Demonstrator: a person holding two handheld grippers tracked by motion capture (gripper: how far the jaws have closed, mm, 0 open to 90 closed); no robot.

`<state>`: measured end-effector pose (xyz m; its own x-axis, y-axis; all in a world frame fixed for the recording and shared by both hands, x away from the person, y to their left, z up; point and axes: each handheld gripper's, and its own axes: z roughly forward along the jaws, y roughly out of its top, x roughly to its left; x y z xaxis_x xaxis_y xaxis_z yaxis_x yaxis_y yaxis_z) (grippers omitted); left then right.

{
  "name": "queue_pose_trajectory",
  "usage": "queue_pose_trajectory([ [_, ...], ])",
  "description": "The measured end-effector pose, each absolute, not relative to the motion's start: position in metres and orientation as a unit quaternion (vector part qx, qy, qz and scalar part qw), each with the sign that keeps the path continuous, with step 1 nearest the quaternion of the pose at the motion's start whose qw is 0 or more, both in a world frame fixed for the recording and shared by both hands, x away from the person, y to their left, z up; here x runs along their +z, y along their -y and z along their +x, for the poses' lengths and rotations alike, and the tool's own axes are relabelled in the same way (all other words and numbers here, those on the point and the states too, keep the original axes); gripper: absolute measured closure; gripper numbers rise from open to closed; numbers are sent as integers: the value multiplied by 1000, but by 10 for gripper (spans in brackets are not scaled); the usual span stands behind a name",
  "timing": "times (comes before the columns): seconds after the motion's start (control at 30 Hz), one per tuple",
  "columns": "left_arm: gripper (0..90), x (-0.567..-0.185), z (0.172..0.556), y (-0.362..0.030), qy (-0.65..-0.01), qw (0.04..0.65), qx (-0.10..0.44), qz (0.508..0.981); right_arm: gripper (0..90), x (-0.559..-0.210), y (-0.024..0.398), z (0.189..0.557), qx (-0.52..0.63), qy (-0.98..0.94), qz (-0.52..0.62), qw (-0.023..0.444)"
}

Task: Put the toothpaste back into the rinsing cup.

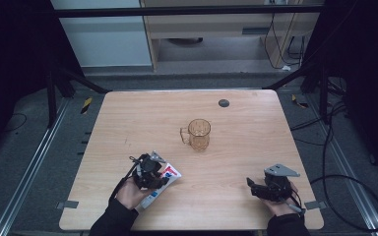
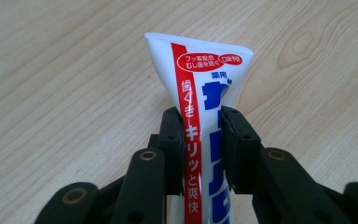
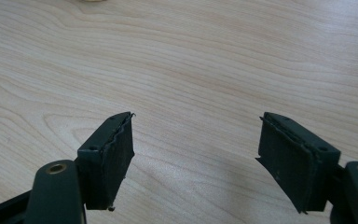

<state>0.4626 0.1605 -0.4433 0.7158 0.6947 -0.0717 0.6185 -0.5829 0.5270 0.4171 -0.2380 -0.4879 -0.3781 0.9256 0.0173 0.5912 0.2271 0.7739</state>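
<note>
A white toothpaste tube point(image 2: 200, 88) with a red stripe and blue lettering sits between the two black jaws of my left gripper point(image 2: 204, 133), whose pads press on both its sides; the flat crimped end points away from the camera. From above, the tube point(image 1: 169, 174) sticks out of the left gripper point(image 1: 158, 177) at the table's front left. At the front right, my right gripper point(image 1: 252, 186) is held low over bare wood, open with nothing between its fingers point(image 3: 109, 154). An amber glass mug point(image 1: 198, 134) with a handle on its left stands upright at the table's middle.
The wooden table point(image 1: 128, 123) has a small dark round disc point(image 1: 223, 103) near its far edge. Cables trail on the floor to the right point(image 1: 344, 182). Metal rails run along both sides of the table.
</note>
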Motion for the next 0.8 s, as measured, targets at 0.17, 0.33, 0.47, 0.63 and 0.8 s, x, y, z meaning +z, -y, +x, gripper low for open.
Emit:
queue_pose_trajectory([
  [0.17,720,-417,458,-172,-371,321,107,865,263,-488,238,417,360,-747,508,233],
  [0.33,721,-395,457,-180,-368,366,153,841,263,-487,239,417,364,-743,509,238],
  [0.47,722,-381,457,-185,-368,400,198,816,260,-486,239,415,374,-736,510,242],
  [0.63,721,-370,459,-190,-369,446,247,777,253,-488,238,416,371,-738,507,245],
  [0.8,720,-362,465,-190,-370,485,258,749,253,-487,240,415,374,-735,508,247],
])
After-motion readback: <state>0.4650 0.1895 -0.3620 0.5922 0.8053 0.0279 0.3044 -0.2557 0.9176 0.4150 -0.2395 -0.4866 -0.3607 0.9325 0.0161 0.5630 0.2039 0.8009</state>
